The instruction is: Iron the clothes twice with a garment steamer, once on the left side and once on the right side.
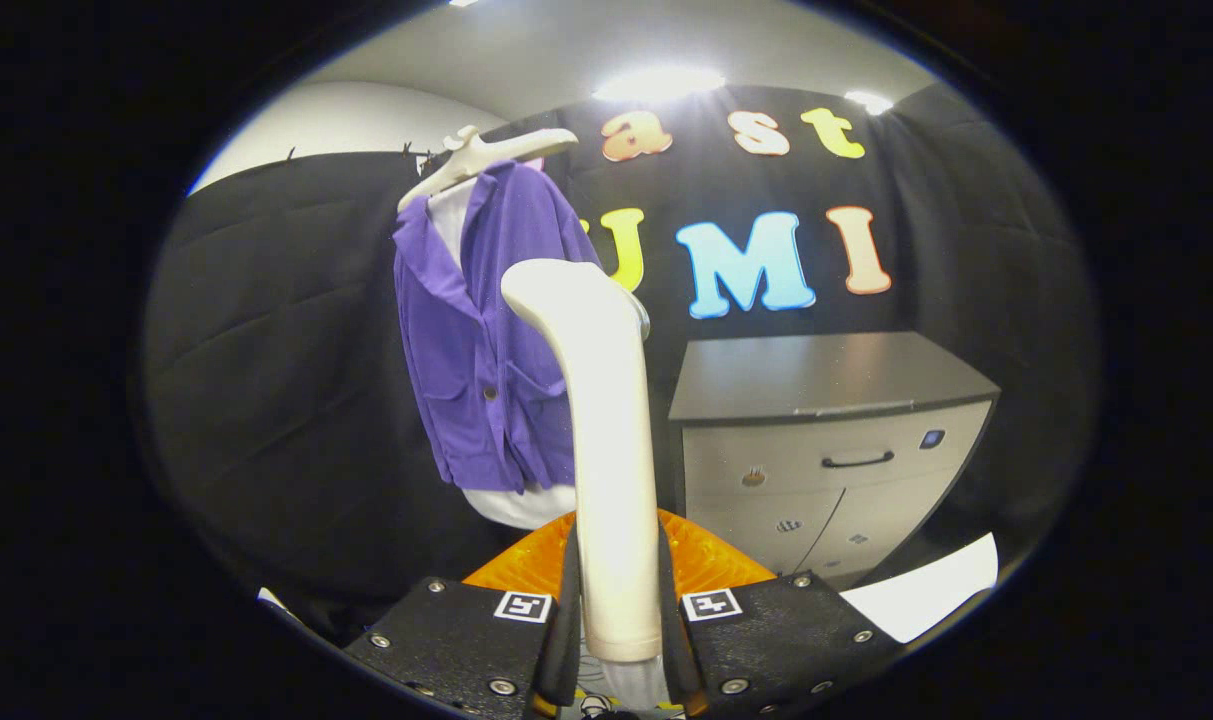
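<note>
Gripper [621,640]: both black fingers are pressed against the lower handle of the garment steamer [606,430], one on each side, so the steamer is pinched between them.
Finger markings: a square black-and-white tag [523,606] is carried on the left finger block and another [711,604] on the right; no readable writing is seen on them.
Garment steamer: the cream body is held upright and rises from between the fingers, its rounded head bent toward the shirt; no brand mark can be made out.
Orange base [706,565]: an orange ribbed piece is seen just beyond the fingers, behind the steamer's handle.
Purple shirt [486,350]: it is hung on a white hanger [481,160] beyond the steamer, slightly to its left; a white garment [521,505] shows below its hem. Whether the steamer head touches the cloth cannot be told.
Cabinet [826,440]: a grey unit with a dark top and a black drawer handle stands to the right of the steamer, well apart from the shirt; small stickers on its front are too small to read.
Open room: a gap of black wall cloth is left between the shirt's right edge and the cabinet, and a wider stretch lies to the shirt's left.
</note>
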Demonstrator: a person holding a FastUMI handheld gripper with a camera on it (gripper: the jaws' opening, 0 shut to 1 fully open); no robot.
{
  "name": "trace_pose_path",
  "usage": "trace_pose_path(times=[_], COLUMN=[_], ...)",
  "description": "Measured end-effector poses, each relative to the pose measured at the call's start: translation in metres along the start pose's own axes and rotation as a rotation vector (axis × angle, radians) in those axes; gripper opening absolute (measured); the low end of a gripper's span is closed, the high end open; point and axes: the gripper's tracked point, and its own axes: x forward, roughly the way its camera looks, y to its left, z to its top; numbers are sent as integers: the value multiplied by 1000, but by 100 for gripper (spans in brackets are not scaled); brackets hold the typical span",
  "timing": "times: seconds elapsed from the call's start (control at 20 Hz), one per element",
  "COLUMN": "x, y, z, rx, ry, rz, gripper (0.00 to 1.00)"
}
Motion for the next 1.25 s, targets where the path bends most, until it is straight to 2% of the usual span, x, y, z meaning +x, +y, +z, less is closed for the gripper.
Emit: trace_pose_path(times=[0.15, 0.35, 0.55, 0.9, 1.25], x=[-11, -24, -31, -42, -40], y=[-3, -11, -17, -16, -26], z=[34, 54, 57, 68, 66], rx=[-28, -19, -73, -66, -79], ry=[-96, -184, -226, -282, -288], rz=[-19, -59, -105, -108, -184], gripper=[33, 33, 34, 34, 34])
